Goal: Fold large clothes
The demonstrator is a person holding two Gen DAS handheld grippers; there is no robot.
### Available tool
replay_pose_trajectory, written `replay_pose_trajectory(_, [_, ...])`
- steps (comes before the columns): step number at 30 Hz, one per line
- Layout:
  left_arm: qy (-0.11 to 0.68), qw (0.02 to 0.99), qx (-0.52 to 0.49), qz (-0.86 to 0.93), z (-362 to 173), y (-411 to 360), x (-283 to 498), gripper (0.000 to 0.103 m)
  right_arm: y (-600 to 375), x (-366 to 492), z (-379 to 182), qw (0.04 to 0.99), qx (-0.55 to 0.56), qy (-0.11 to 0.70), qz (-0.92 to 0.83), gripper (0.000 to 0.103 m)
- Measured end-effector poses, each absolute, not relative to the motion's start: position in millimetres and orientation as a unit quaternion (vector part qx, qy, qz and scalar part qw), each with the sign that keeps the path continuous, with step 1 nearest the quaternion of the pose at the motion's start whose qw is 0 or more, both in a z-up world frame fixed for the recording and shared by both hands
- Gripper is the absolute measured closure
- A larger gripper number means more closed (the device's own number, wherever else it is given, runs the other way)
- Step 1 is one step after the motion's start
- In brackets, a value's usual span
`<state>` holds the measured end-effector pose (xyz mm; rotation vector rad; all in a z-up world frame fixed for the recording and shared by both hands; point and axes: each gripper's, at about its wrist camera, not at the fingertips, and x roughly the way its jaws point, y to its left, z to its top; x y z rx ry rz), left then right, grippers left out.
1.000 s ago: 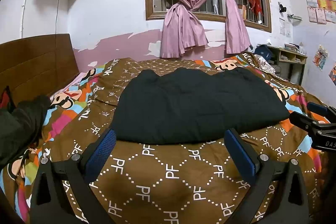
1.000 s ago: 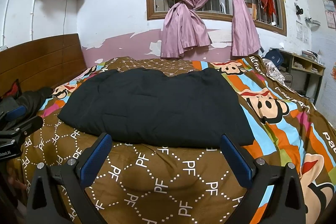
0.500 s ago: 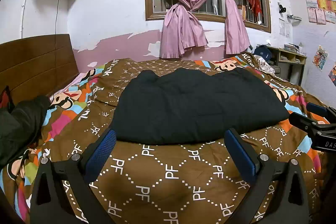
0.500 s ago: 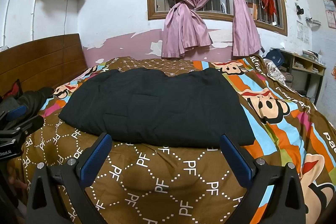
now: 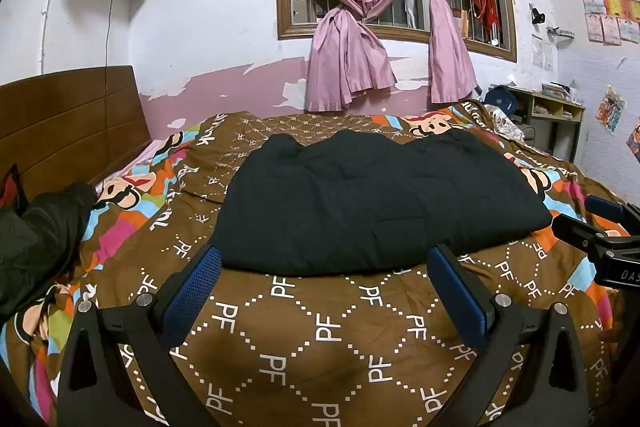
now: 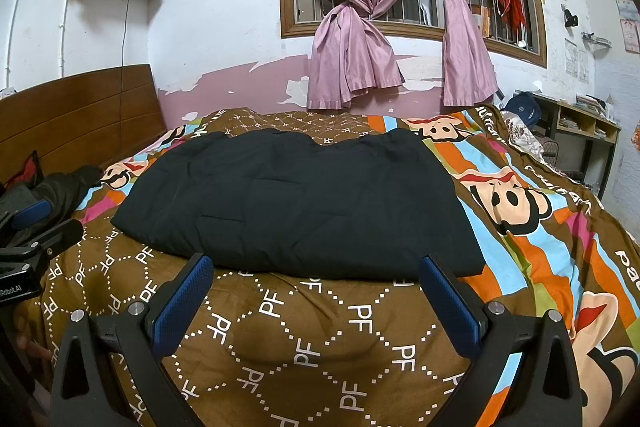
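Note:
A large black garment lies folded into a wide flat rectangle on the brown patterned bedspread; it also shows in the right wrist view. My left gripper is open and empty, just short of the garment's near edge. My right gripper is open and empty, also just short of that edge. The right gripper shows at the right edge of the left wrist view; the left gripper shows at the left edge of the right wrist view.
A second dark garment lies heaped at the bed's left by the wooden headboard. A window with pink curtains is on the far wall. A desk with shelves stands at the right.

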<state>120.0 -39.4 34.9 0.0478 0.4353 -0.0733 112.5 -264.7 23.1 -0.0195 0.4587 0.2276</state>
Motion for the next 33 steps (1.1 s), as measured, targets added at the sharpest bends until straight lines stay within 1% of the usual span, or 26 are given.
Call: replay_pose_trajectory(33, [0.221,0.974,0.030,-0.048,36.4,-41.8,120.9,0.002,-265.6,112.1,21.4,0.967,-0.017,0.225,0.118,0.000])
